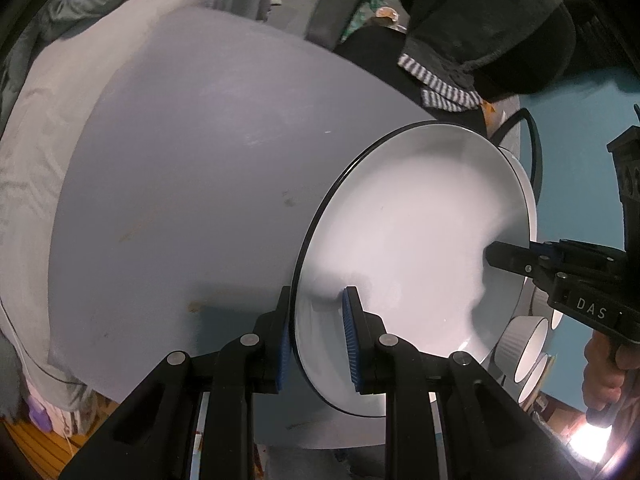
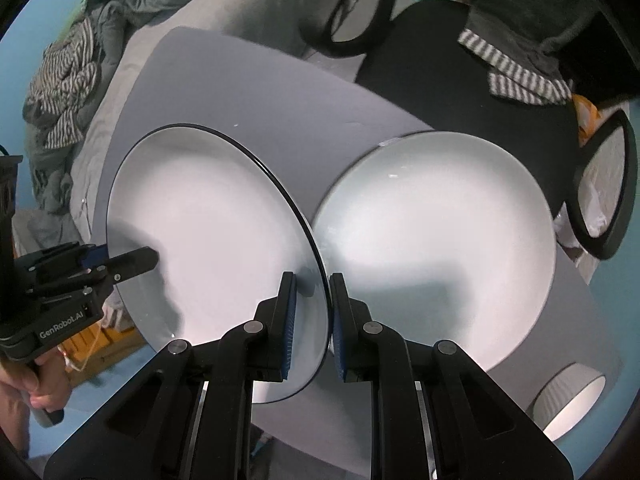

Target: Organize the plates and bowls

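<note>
A white plate (image 1: pixel 420 240) with a thin black rim hangs tilted above the grey table (image 1: pixel 180 180), carried by both grippers. My left gripper (image 1: pixel 318 300) is shut on its near rim, one blue pad on each face. Across the plate, my right gripper (image 1: pixel 494 258) clamps the opposite rim. In the right wrist view my right gripper (image 2: pixel 312 280) pinches the plate (image 2: pixel 208 220) at its right edge, and my left gripper (image 2: pixel 150 260) bites its left edge. A second white plate (image 2: pixel 440 240) lies flat on the table (image 2: pixel 260 92) just right of the held one.
White ribbed bowls (image 1: pixel 524 344) stand at the table's right end, one seen as a ribbed bowl (image 2: pixel 572 404) in the right wrist view. A black chair (image 2: pixel 460 80) with a striped cloth (image 2: pixel 516 76) is behind the table. Grey bedding (image 1: pixel 40 160) lies to the left.
</note>
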### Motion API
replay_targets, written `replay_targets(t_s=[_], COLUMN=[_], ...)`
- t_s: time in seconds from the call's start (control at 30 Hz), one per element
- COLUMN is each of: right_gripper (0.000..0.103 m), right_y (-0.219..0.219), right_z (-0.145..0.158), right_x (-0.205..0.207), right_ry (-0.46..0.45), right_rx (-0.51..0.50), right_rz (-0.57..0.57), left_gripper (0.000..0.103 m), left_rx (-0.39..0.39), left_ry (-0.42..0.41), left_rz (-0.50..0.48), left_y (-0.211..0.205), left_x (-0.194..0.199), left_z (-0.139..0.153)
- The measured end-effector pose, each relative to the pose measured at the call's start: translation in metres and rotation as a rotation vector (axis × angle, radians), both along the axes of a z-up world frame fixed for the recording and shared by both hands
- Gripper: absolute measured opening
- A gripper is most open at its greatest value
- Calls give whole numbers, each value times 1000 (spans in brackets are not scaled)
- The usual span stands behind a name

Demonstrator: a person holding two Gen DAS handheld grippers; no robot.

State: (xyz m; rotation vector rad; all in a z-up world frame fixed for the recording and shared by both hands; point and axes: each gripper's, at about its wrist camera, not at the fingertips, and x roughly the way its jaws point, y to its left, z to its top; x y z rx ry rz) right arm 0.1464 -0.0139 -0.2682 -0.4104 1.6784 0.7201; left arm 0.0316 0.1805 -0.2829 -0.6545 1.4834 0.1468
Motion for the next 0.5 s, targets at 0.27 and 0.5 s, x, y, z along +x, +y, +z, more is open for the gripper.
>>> replay_targets(t_s=[0.27, 0.5], right_gripper=[16, 16], right_y=[-37, -65], right_z=[6, 7], right_x=[18, 33], right_ry=[-5, 1], right_rx=[3, 6], right_rz=[-83, -141], left_gripper=[22, 22], left_rx=[-3, -4], left_ry=[-10, -4], left_rz=[-81, -126], left_y=[-28, -47], left_x=[32, 60], left_z=[7, 10])
